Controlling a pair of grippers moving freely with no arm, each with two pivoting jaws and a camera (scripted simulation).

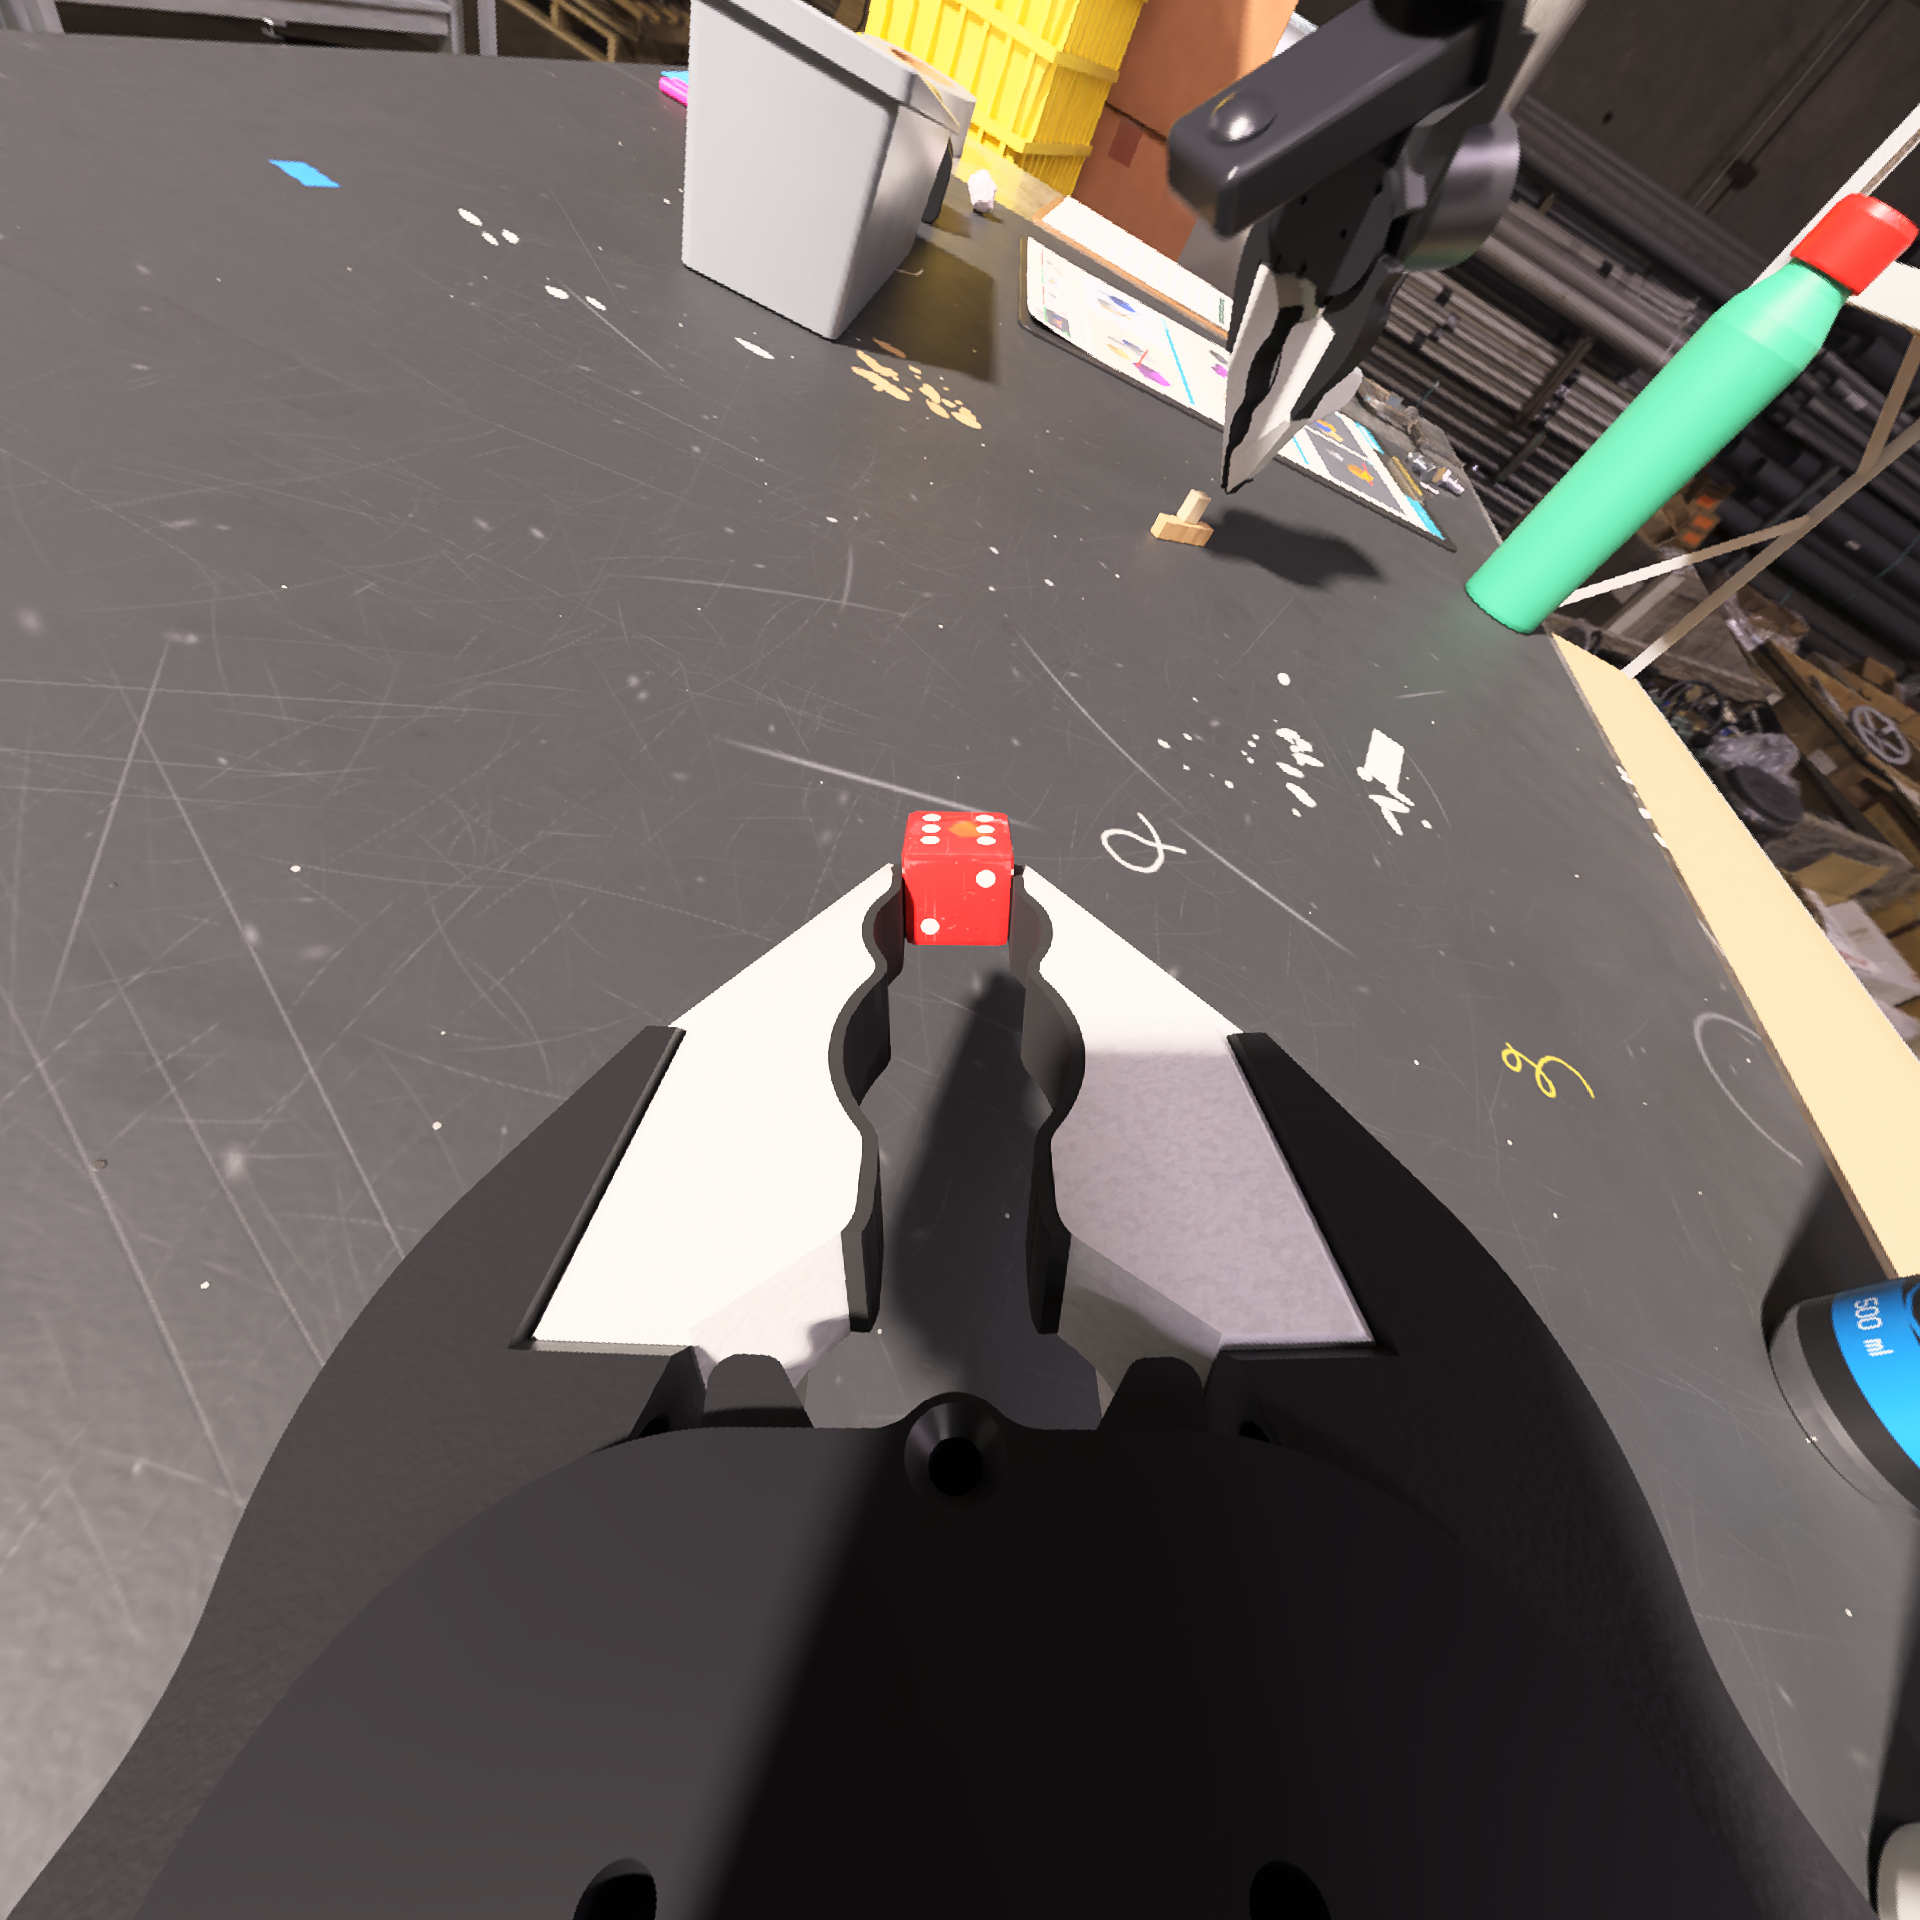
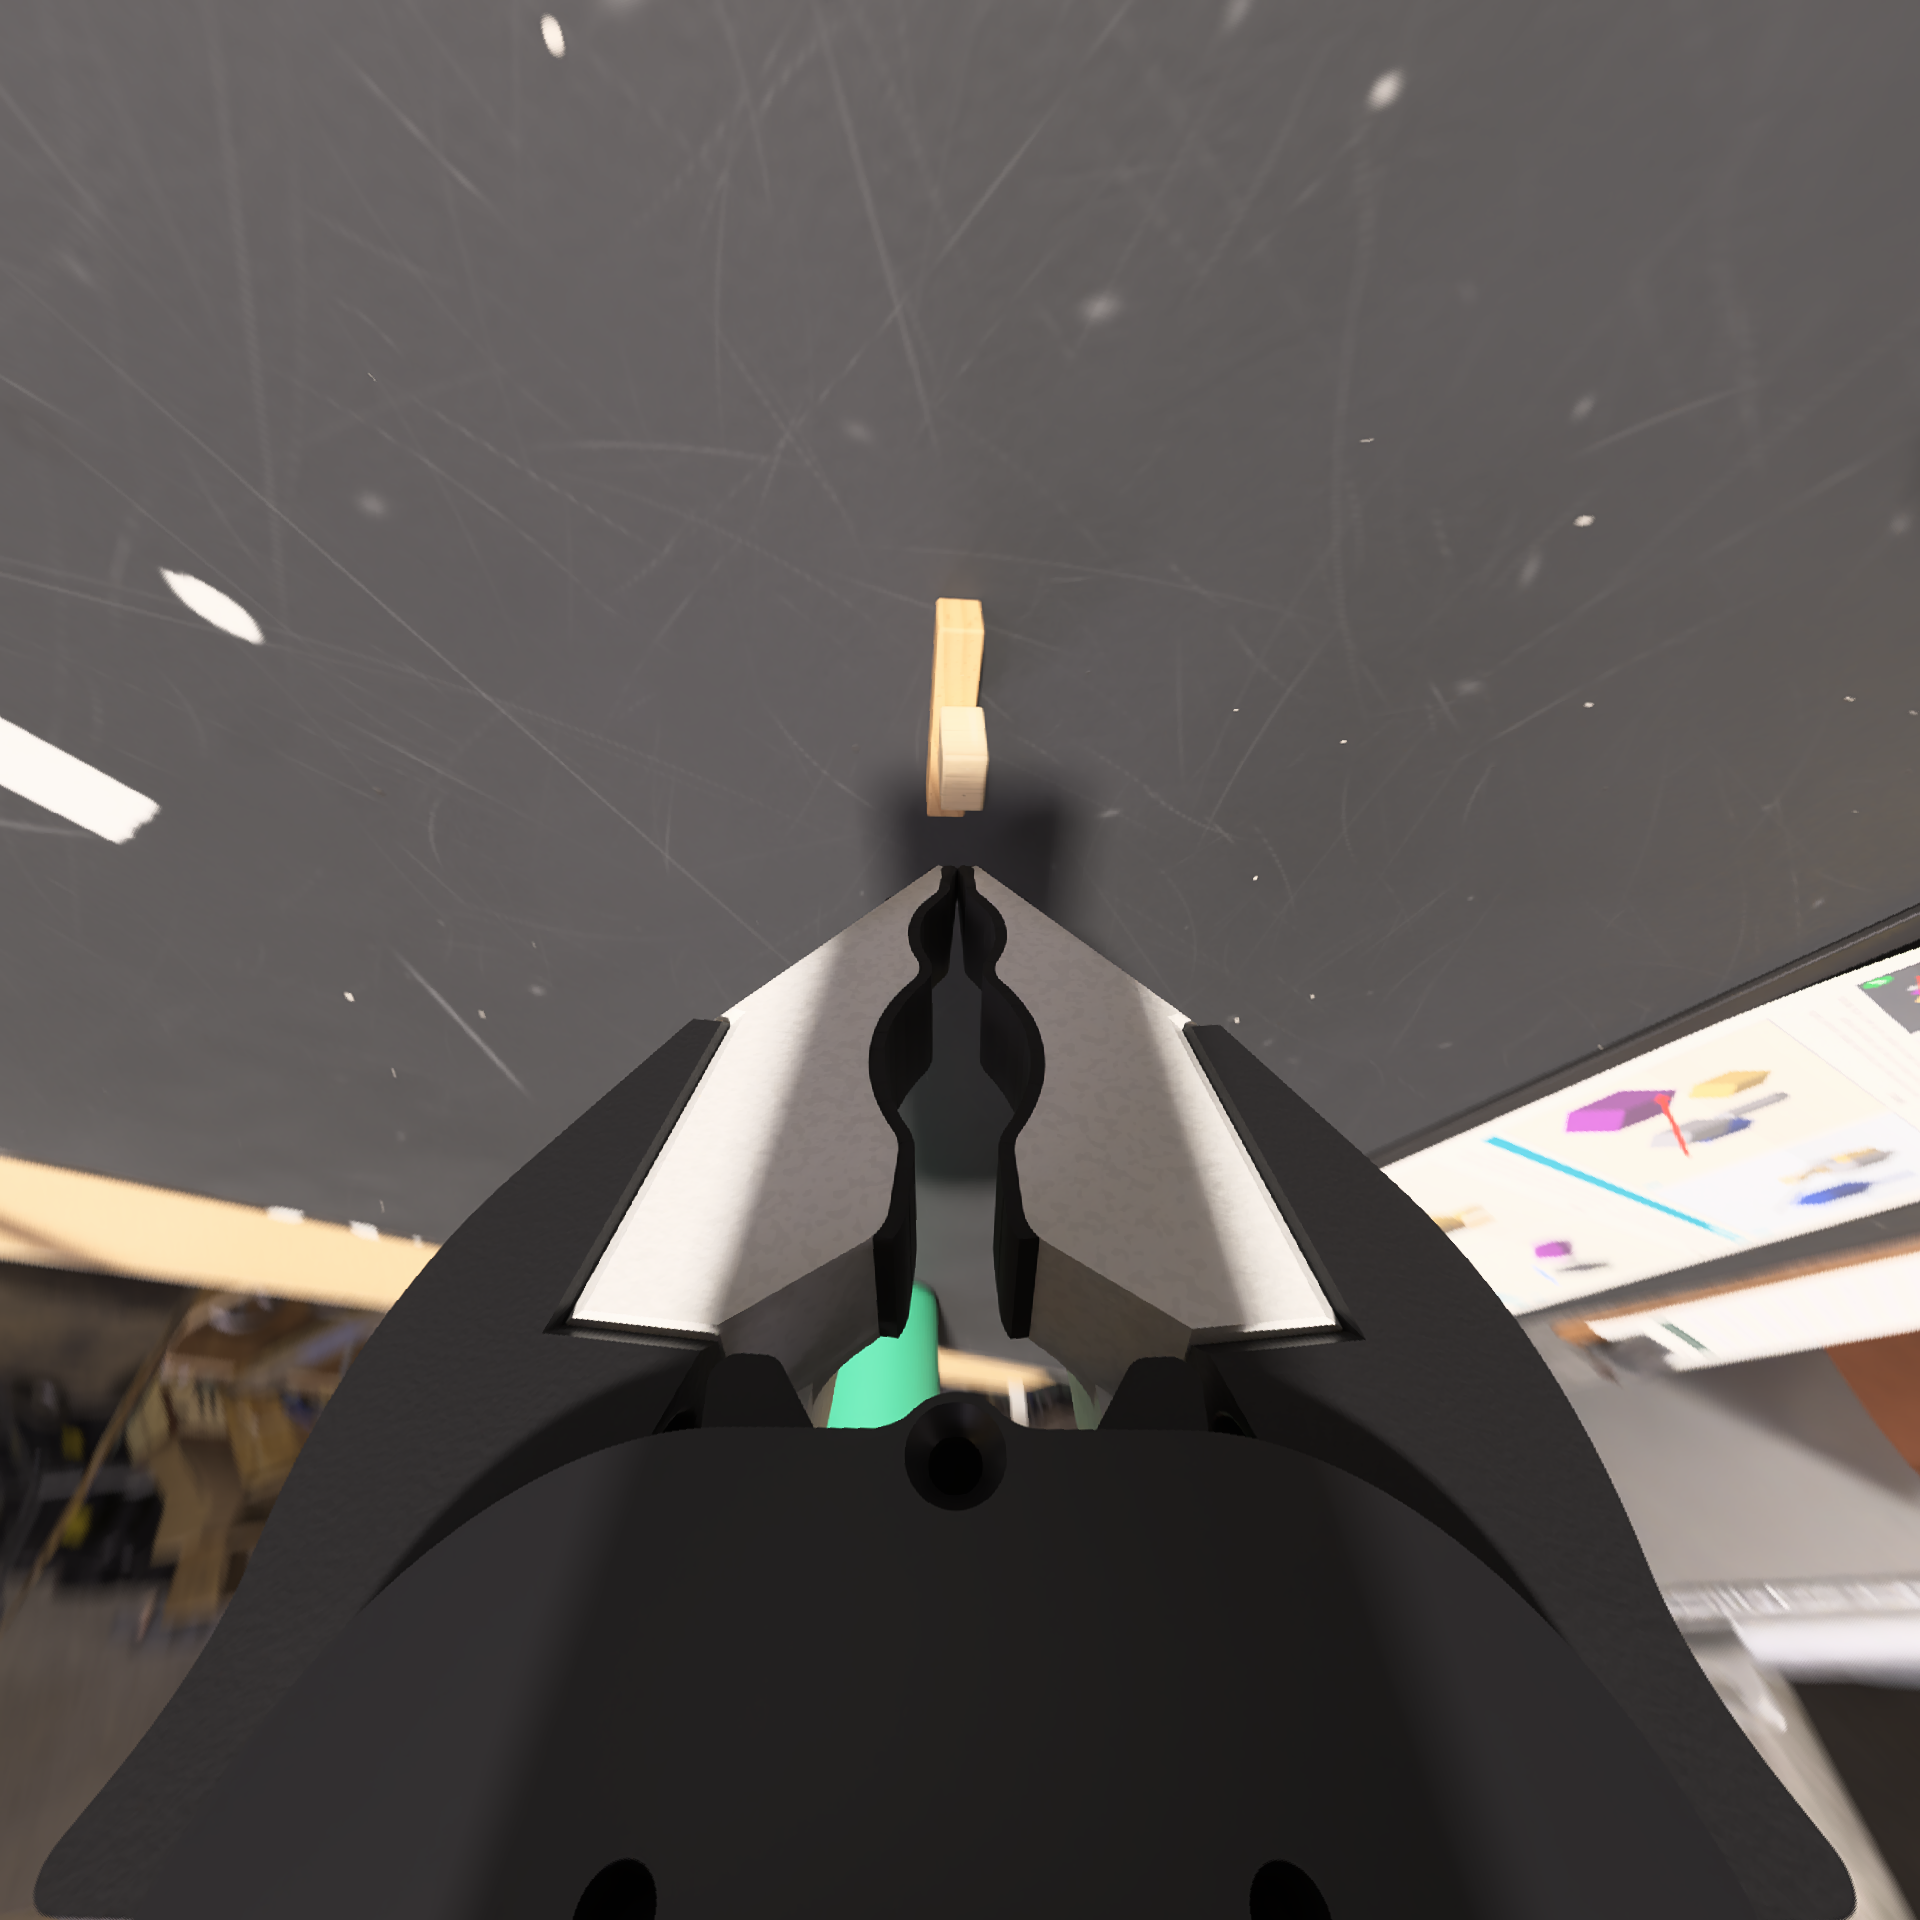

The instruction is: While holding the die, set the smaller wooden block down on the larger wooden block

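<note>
My left gripper is shut on a red die with white pips, held at the fingertips just above the dark table. Far ahead, the smaller wooden block stands on the larger, flat wooden block. My right gripper hangs just above and to the right of them, fingers together and empty. In the right wrist view, the right gripper is shut with nothing between its tips. Just beyond it, the smaller block rests on the near end of the larger block.
A grey box, a yellow crate and a printed sheet stand at the far side. A green bottle with a red cap is at the right table edge. A blue-labelled container sits near right.
</note>
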